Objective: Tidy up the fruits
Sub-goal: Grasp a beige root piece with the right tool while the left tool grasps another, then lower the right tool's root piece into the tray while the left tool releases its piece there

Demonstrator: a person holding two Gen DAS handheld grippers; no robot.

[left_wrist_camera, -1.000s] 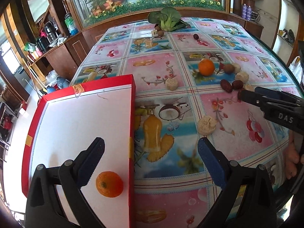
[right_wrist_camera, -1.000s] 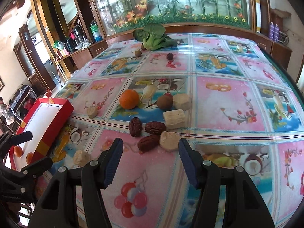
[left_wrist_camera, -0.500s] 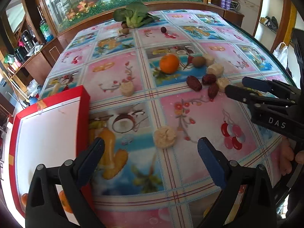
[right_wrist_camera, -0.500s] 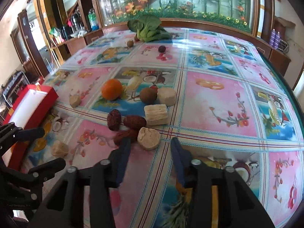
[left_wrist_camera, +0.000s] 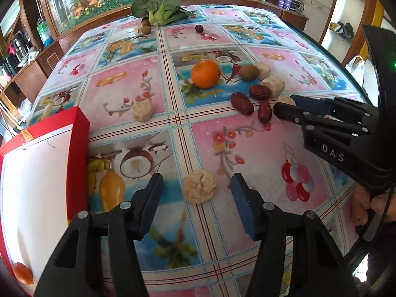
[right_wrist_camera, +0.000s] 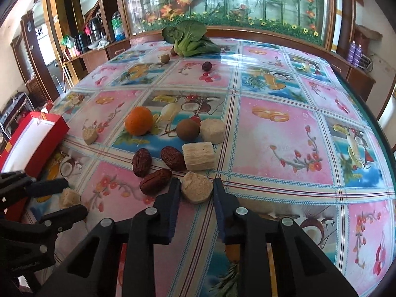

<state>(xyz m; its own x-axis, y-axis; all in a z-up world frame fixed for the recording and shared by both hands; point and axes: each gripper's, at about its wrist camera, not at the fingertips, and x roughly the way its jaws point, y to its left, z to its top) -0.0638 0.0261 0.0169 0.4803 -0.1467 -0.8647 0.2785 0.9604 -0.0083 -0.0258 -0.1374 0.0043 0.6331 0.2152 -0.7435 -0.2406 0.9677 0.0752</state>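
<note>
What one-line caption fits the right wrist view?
Right gripper shut on a beige pastry beside three red dates on the fruit-print tablecloth.

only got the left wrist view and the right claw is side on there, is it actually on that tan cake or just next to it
Observer: The right wrist view shows the right claw shut on the round tan cake, with a finger pressed to each side. Its jaws have just been closing.
Operator: did it catch a date too
Observer: No. The nearest red date lies just outside the finger on the picture's left, not between the two.
</note>
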